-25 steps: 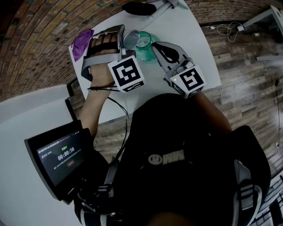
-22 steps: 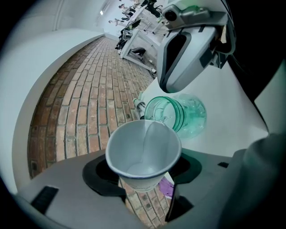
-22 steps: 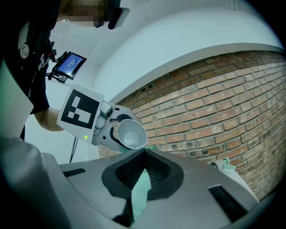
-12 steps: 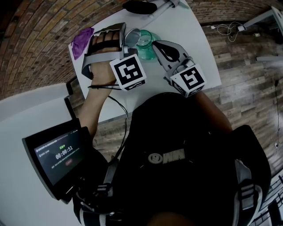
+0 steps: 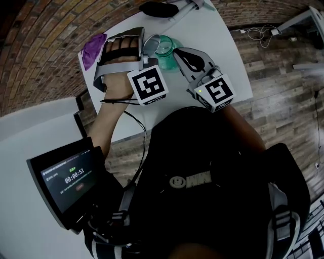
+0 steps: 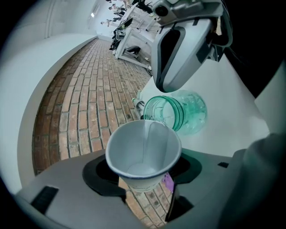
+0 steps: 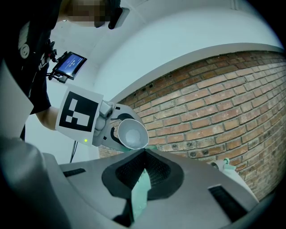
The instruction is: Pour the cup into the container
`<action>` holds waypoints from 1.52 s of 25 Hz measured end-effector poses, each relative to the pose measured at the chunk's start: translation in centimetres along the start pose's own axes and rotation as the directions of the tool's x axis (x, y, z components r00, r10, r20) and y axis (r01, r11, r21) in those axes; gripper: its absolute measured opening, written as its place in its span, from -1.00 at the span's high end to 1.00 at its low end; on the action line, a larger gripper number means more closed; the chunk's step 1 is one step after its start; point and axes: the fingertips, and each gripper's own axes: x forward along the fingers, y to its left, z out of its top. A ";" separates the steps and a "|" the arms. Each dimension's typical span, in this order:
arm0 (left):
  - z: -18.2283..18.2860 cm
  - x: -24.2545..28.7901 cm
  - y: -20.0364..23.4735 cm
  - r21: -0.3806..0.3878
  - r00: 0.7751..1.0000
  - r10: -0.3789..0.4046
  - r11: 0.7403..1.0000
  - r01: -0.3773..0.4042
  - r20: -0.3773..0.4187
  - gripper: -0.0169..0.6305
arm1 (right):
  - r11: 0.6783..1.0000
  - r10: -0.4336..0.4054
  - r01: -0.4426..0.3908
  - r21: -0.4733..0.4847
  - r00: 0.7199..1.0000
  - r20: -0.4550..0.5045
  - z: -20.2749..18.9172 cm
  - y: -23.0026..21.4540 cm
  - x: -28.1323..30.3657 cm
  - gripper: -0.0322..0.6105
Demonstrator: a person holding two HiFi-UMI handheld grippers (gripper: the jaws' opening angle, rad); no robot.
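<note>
**Q:** Between the jaws of the left tool, what is sitting?

**A:** A white conical paper cup. The tool is pinching it low on its wall. The cup is tipping forward, with its rim leaning toward the open mouth of a translucent green ribbed plastic container.

**Q:** Are the rim and the mouth touching?

**A:** They are lying just beside each other, but I cannot tell whether they are meeting. Something pale is lying in the cup's bottom, too faint to name.

**Q:** What is the right tool doing?

**A:** It is facing the left tool and clamping the green container. A strip of green plastic is showing, squeezed between its black pads.

**Q:** Where is all this happening?

**A:** Both tools are hanging over the far part of a white desk, with the container between them. Whether the container's base is resting on the desk, I cannot tell.

**Q:** And further out?

**A:** A crumpled purple cloth is lying at the desk's left corner, near the person's left hand. A black rounded object is sitting at the far edge. A brick-patterned floor is spreading to the left of the desk.
</note>
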 end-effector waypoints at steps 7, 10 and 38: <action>1.0 -0.1 1.7 0.036 0.993 0.112 0.993 -0.113 0.021 0.01 | 1.000 -0.005 0.005 0.001 1.000 -0.002 0.0 -0.2 -0.1 0.90; 1.1 -0.2 1.9 0.084 0.990 0.138 0.987 -0.139 0.016 0.01 | 1.000 -0.007 0.007 0.000 1.000 0.001 0.1 -0.1 -0.1 0.90; 1.3 -0.5 1.6 0.206 0.986 0.167 0.966 -0.159 -0.023 0.02 | 1.000 -0.013 0.013 0.000 1.000 0.002 0.3 0.0 -0.2 0.90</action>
